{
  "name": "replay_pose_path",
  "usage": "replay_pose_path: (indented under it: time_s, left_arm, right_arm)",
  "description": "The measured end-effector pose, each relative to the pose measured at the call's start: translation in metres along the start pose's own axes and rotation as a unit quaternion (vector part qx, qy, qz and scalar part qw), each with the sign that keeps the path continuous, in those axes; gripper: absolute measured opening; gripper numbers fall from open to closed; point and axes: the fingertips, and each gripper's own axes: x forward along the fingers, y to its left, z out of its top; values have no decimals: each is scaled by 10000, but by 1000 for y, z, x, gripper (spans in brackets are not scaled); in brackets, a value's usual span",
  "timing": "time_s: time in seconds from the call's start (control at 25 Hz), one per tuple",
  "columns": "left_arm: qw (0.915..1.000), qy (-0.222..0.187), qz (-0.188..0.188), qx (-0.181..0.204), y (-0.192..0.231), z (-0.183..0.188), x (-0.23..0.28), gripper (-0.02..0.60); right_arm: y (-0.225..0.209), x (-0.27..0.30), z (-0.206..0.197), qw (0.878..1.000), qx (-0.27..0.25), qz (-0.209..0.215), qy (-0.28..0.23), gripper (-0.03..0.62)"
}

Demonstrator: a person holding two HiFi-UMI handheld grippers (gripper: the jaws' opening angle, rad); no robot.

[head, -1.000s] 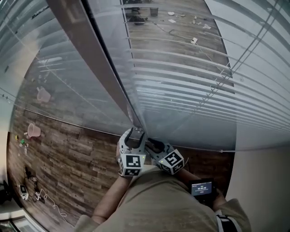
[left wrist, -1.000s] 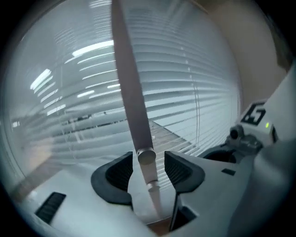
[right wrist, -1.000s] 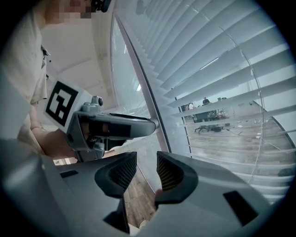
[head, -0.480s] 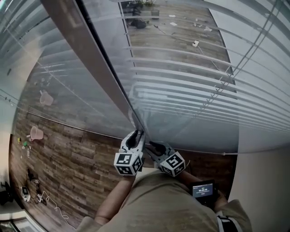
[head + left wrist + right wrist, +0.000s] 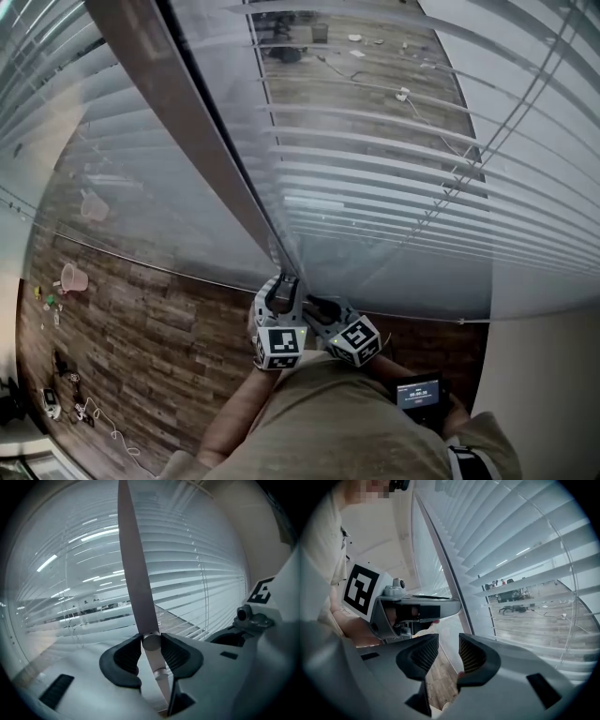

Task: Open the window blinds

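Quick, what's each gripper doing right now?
Left gripper: jaws just closed, gripping the blind wand.
Right gripper: open, nothing between its jaws.

My left hand-held gripper (image 5: pixel 283 289) has just been closing its jaws, and they clamp the wand (image 5: pixel 136 573) between them. The wand runs up and away in front of me and splits the space. To its right the blind slats (image 5: pixel 394 169) hang close together with their cords (image 5: pixel 205 588) running across them, so I see no gap a jaw could pass through. To its left a glass pane (image 5: pixel 141 216) bars the way forward. My right hand-held gripper (image 5: pixel 444 651), jaws apart and empty, sits just beside the left one, leaving scant room between them. A plain wall (image 5: pixel 544 375) closes the right side. Open room lies low, over the wooden floor (image 5: pixel 159 328).
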Motion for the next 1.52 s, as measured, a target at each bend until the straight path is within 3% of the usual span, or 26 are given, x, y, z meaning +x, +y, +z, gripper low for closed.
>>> replay_pose_path:
  time_s: [0.28, 0.48, 0.72, 0.84, 1.04, 1.32, 1.44, 1.52]
  left_arm:
    - [9953, 145, 236, 933, -2, -2, 1, 147]
    - [9894, 188, 396, 1387, -3, 0, 0, 147]
    - [9708, 211, 693, 2289, -1, -3, 0, 144]
    - [9659, 204, 747, 2470, -1, -4, 0, 141]
    - [9685, 175, 734, 2375, 0, -4, 1, 141]
    - [9833, 147, 503, 1744, -1, -4, 1, 141]
    - [9905, 109, 351, 1322, -1, -3, 2, 141]
    - [9968, 85, 149, 779, -1, -3, 2, 141]
  right_arm:
    - [3, 2, 0, 9999, -17, 96, 35, 138]
    - [1, 3, -4, 9999, -15, 68, 87, 138]
    - [1, 2, -3, 10000, 19, 64, 58, 138]
    - [0, 2, -3, 10000, 14, 65, 41, 138]
    - [0, 1, -1, 10000, 2, 30, 29, 138]
    - [4, -1, 0, 10000, 18, 50, -8, 138]
    - [3, -3, -2, 10000, 15, 21, -6, 138]
    - [3, -4, -4, 10000, 45, 2, -2, 138]
